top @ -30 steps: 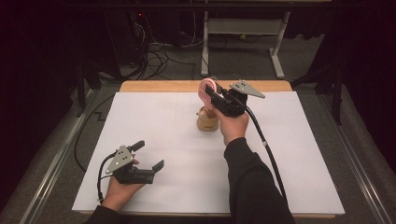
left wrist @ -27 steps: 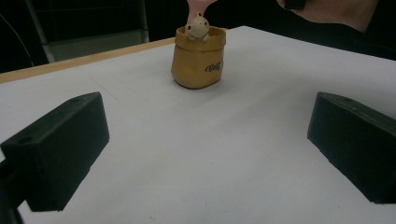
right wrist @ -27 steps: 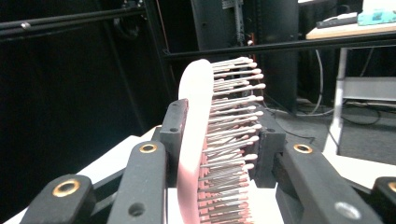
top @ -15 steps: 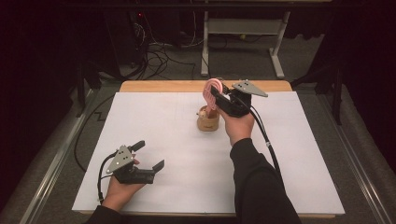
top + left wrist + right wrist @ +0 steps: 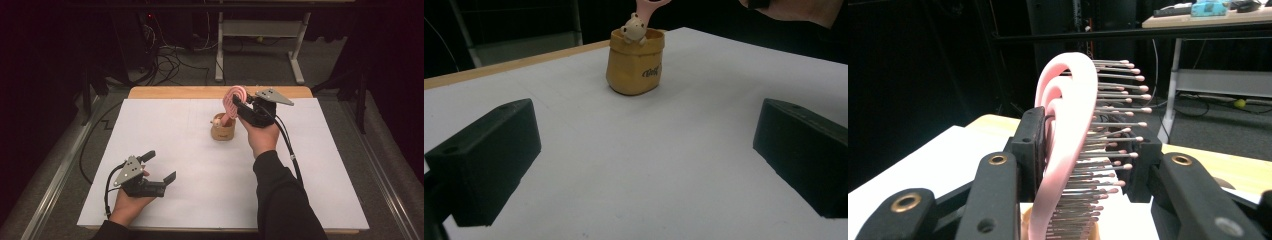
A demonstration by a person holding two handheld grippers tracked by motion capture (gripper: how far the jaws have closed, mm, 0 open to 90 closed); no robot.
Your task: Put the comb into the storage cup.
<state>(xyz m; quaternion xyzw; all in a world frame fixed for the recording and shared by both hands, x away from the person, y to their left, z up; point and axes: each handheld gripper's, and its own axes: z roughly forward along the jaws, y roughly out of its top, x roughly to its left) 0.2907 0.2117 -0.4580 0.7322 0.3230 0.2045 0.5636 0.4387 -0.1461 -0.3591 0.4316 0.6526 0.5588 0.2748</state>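
— Holding what, exactly?

— A pink hairbrush (image 5: 233,99). Its handle end is down inside the little tan sack-shaped holder (image 5: 223,132), and its head stands clear above the rim, leaning toward my right gripper (image 5: 240,103). One pad lies on the brush's smooth back and the bristles (image 5: 1113,150) point at the other pad. The jaws are narrow and have just been opening with the brush head between them.

— And the holder?

— It stands upright near the far middle of the white table cover (image 5: 165,130), with a small bear figure (image 5: 633,27) peeking over its rim. It looks light to me.

— So what worries you?

— The lean. If I let go while the brush tilts this far, I reckon its head-heavy weight could tip the holder or lever the brush out onto the table. The bristles could also snag on my pad as I draw back and drag brush and holder along.

— Your other tool?

— My left gripper (image 5: 161,166) rests low at the near left, jaws wide and empty, well apart from the holder, too far off to steady it.
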